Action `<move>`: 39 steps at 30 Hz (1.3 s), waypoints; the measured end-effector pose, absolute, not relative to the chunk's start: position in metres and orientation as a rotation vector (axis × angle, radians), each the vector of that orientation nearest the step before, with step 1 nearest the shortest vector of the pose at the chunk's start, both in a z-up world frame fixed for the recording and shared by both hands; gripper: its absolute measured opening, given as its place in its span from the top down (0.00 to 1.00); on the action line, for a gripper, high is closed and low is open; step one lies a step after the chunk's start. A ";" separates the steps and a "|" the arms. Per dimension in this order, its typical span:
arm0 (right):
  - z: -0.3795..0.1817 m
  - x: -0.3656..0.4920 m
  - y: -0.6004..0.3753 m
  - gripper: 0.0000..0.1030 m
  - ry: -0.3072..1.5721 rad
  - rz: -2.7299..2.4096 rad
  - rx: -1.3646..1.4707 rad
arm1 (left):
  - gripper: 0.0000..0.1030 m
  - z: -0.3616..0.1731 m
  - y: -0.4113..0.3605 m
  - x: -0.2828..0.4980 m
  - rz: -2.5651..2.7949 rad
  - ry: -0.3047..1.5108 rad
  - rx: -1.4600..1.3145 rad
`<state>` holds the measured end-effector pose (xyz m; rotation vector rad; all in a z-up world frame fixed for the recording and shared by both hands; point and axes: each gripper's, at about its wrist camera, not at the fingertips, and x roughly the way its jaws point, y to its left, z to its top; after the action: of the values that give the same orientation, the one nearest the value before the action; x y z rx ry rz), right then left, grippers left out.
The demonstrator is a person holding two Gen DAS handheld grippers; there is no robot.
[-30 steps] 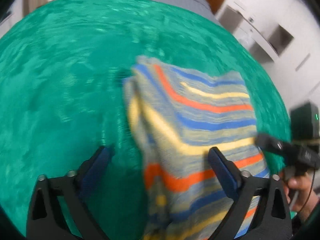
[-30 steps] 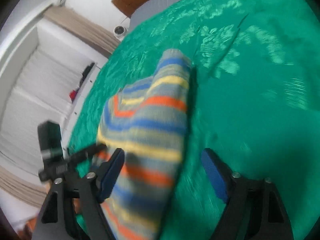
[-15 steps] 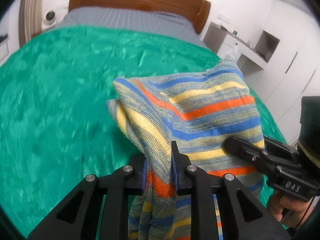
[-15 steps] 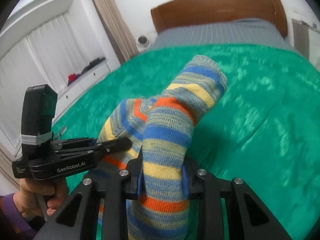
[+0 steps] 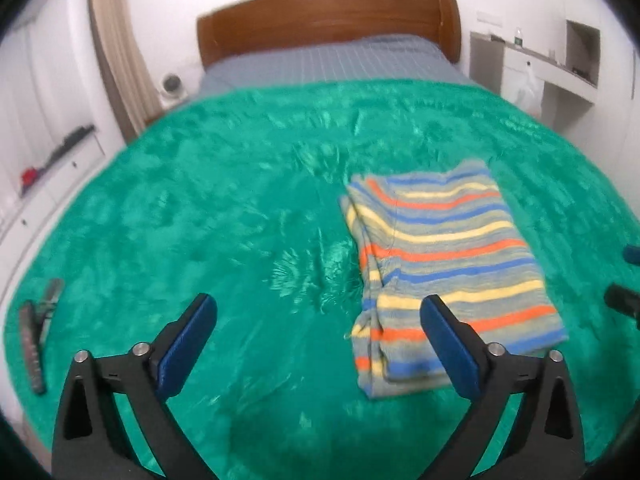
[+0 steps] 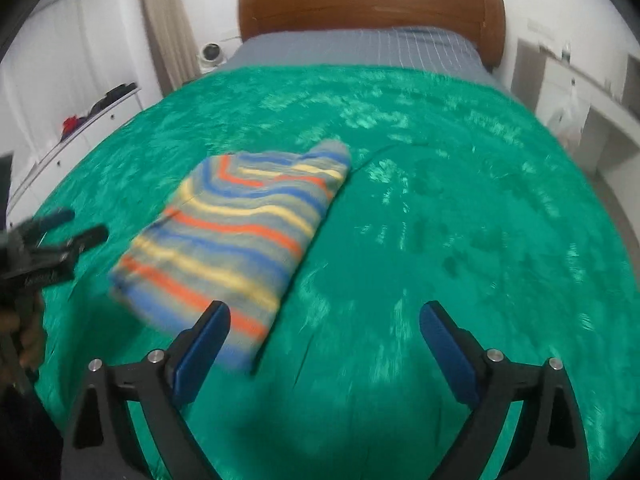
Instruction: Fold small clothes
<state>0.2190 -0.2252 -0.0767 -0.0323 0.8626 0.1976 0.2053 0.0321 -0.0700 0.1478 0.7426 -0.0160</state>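
Now both grippers hang empty above the bed. Half a second ago each one was clamped on a bunched edge of the striped knit garment [image 5: 448, 264], holding it up off the green blanket [image 5: 200, 220]; since then both have let go and pulled back toward the person. The left gripper [image 5: 318, 330] has its jaws spread wide, nothing between its blue pads, and the garment's near left corner shows just past its right finger. The right gripper [image 6: 324, 338] is equally wide open and holds nothing; the garment's near end lies just beyond its left finger.

The garment rests flat on the blanket as a compact rectangle, stripes running across it, with stacked layers visible along its left edge in the left wrist view. In the right wrist view the far end looks slightly humped and rounded, and the near end is blurred, so how neatly the layers line up there cannot be told.

Judging by this, the fold just made has been laid down and released. The piece looks close to finished; what may remain is a last halving or a smoothing of the far end. A dark comb-like object [image 5: 34, 344] lies well apart near the blanket's left edge, out of the way.
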 end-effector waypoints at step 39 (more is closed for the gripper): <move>0.060 -0.013 -0.184 0.01 0.755 0.190 -0.080 | 0.00 0.029 0.014 -0.035 -0.039 0.728 0.114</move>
<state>-0.0131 -0.1843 0.0597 -0.0795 0.7553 0.1896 -0.0346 0.0136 0.0292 0.1138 0.7281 -0.0387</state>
